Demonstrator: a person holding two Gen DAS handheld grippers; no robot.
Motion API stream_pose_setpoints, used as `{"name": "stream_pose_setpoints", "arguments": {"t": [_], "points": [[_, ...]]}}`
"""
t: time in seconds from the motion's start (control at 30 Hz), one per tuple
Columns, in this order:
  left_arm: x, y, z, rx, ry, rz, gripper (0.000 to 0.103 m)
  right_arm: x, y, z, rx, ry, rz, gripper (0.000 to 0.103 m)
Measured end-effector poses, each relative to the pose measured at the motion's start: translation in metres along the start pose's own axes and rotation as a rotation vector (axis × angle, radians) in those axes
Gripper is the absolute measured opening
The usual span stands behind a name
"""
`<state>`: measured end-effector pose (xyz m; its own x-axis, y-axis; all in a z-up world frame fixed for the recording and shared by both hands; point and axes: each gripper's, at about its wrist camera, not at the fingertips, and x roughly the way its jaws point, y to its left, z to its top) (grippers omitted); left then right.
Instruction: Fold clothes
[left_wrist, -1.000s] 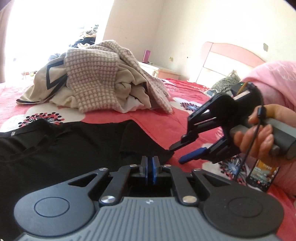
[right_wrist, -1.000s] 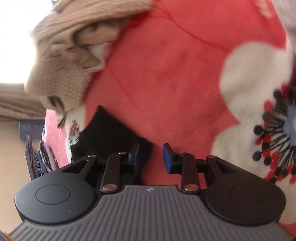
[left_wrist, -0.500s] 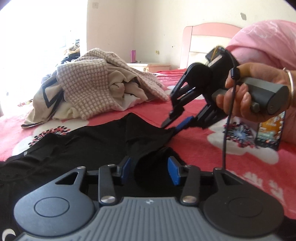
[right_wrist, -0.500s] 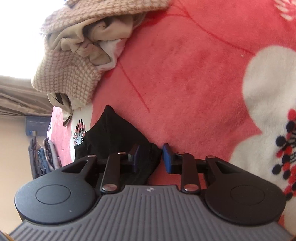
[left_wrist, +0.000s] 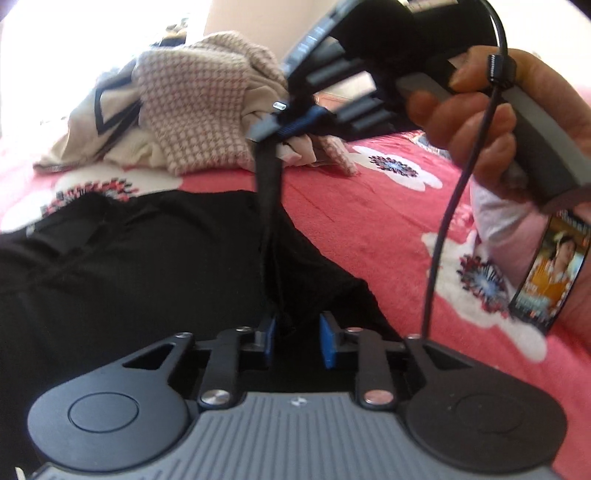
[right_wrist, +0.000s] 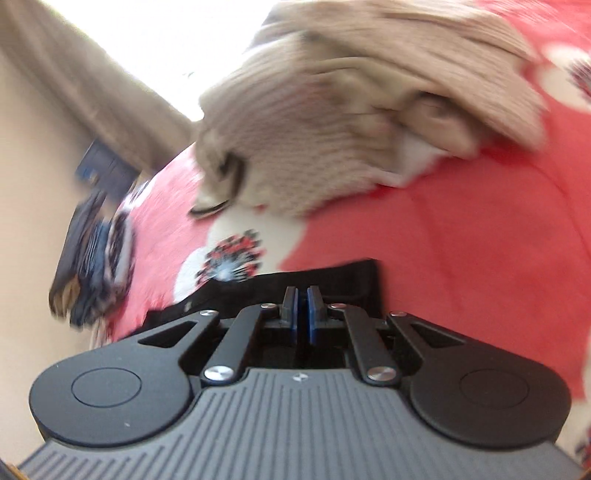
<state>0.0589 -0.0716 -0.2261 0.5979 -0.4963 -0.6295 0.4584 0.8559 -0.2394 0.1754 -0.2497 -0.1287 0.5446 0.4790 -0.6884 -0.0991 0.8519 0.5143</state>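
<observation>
A black garment (left_wrist: 147, 266) lies spread on the red flowered bed cover (left_wrist: 369, 221). My right gripper (left_wrist: 275, 127), held by a hand (left_wrist: 480, 122), is raised above it and shut on a strip of the black fabric pulled taut upward. In the right wrist view the right gripper (right_wrist: 302, 308) has its pads together, with the black garment (right_wrist: 332, 277) just behind them. My left gripper (left_wrist: 297, 341) sits low over the garment, and its jaws are closing. The taut fold runs between its pads, close to the left one, with a gap still showing.
A heap of beige and checked clothes (left_wrist: 192, 122) lies farther back on the bed, also seen as the blurred clothes heap (right_wrist: 351, 129). A phone (left_wrist: 546, 280) with a lit screen rests at the right. A black cable (left_wrist: 443, 221) hangs from the right gripper.
The right gripper shut on the garment's edge, rolled and lifted it upward. The left jaws went from shut to wide, then narrowed around the raised fold.
</observation>
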Motion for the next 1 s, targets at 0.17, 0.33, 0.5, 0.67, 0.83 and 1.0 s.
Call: {"name": "stream_pose_setpoints", "arguments": {"t": [0.17, 0.33, 0.5, 0.67, 0.83, 1.0], "points": [[0.004, 0.017, 0.002, -0.107, 0.031, -0.048, 0.015, 0.034, 0.055, -0.005, -0.297, 0.042, -0.015, 0.004], [0.007, 0.029, 0.0, -0.189, 0.055, -0.092, 0.014, 0.07, 0.079, -0.025, -0.497, 0.121, -0.047, 0.007], [0.008, 0.044, -0.001, -0.295, 0.069, -0.146, 0.015, 0.047, 0.049, -0.013, -0.29, 0.073, 0.06, 0.017], [0.007, 0.065, -0.004, -0.467, 0.089, -0.24, 0.007, -0.013, 0.005, -0.005, -0.15, -0.004, 0.048, 0.023], [0.01, 0.087, -0.009, -0.676, 0.12, -0.332, 0.006, -0.058, -0.009, -0.046, -0.261, 0.056, -0.078, 0.024], [0.01, 0.094, -0.006, -0.765, 0.114, -0.375, 0.005, -0.064, 0.007, -0.113, -0.508, 0.101, -0.177, 0.03]]}}
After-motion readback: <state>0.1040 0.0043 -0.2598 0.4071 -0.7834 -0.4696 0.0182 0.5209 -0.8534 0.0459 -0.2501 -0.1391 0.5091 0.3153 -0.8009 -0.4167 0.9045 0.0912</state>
